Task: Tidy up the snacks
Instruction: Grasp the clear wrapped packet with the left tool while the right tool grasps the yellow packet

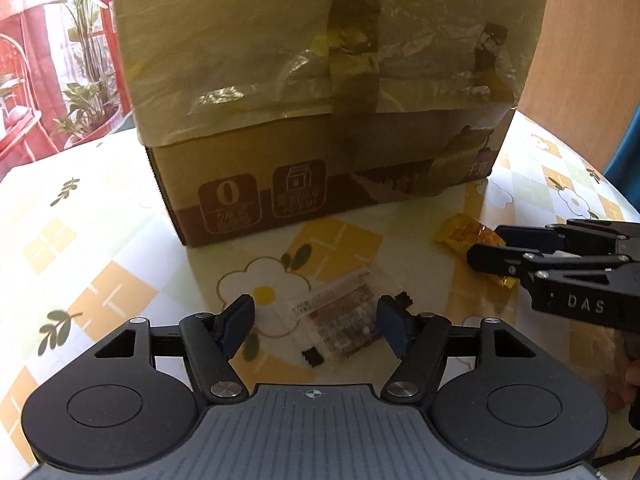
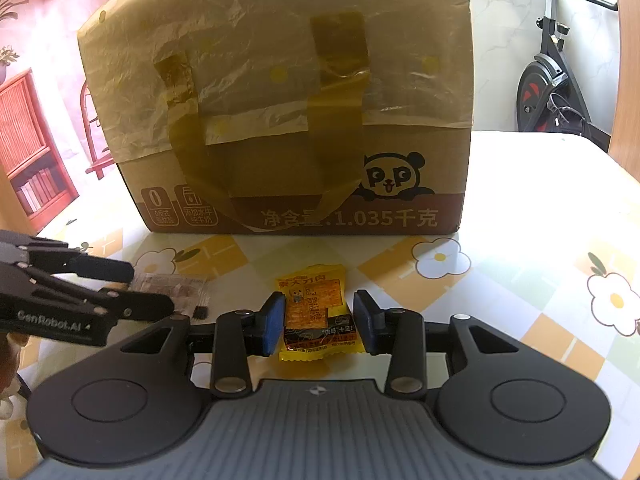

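Now you are at the pick-up step: two snacks lie on the worktop point(image 2: 520, 200) before one taped cardboard box point(image 2: 280, 120). Your left gripper point(image 1: 316, 320) stands open astride the clear packet point(image 1: 340, 320), its fingers point(image 1: 236, 320) not touching it. Your right gripper point(image 2: 320, 318) brackets the yellow packet point(image 2: 314, 308); whether those fingers point(image 2: 274, 320) actually press it I cannot tell. Next, I judge, each needs a firm squeeze and a lift toward the box.
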### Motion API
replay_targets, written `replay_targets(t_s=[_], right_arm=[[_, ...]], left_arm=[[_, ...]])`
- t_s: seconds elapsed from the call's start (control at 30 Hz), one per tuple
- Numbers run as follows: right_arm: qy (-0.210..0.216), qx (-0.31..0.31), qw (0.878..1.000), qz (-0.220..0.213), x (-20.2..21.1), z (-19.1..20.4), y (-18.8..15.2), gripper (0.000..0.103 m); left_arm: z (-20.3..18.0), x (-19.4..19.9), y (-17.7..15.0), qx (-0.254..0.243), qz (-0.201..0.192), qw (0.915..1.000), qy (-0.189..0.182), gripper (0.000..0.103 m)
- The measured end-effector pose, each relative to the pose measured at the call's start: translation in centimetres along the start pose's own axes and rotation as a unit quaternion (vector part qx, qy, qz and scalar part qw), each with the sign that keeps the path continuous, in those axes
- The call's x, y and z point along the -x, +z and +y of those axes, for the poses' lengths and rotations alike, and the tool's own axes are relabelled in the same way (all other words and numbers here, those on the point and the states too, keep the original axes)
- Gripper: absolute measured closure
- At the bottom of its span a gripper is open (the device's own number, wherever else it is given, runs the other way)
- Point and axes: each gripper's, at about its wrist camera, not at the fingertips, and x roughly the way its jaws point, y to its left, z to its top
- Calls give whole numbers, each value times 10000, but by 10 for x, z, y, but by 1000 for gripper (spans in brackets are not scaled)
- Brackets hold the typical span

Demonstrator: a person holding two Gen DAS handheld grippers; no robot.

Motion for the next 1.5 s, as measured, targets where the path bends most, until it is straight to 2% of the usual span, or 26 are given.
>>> replay_targets(t_s=[0.13,0.3,0.47,0.63,0.87,0.9,1.0,1.13,1.4,1.43,1.5], right_arm=[[8,-7,10000,0,0,0,0,62],[9,-7,10000,-1,0,0,0,62],[8,-7,10000,0,1,0,0,62],[10,-8,10000,-1,1,0,0,62],[12,-10,10000,0,0,0,0,62],[12,-10,10000,-1,0,0,0,62],[10,-7,10000,0,0,0,0,62],[12,-9,10000,-1,0,0,0,62],[27,-21,10000,-4,1,-1,0,62],[29,-23,10000,-4,1,-1,0,62],[28,-23,10000,-4,1,-1,0,62]], left_arm=[[-1,-4,8,-136,-45,9999,11,33],[4,-7,16,-92,-9,9993,-362,33],[11,-5,7,99,50,9984,-549,40],[12,3,-2,235,91,9972,-701,40],[-2,10,-11,115,143,9963,-835,40],[-4,11,-11,50,134,9966,-816,40],[-12,6,-9,-182,53,9990,-412,40],[-9,0,-3,-82,45,9989,-462,40],[-18,-2,-5,-368,-46,9988,-314,38],[-18,-1,-6,-352,-72,9989,-288,39],[-15,2,-8,-283,-124,9994,-145,54]])
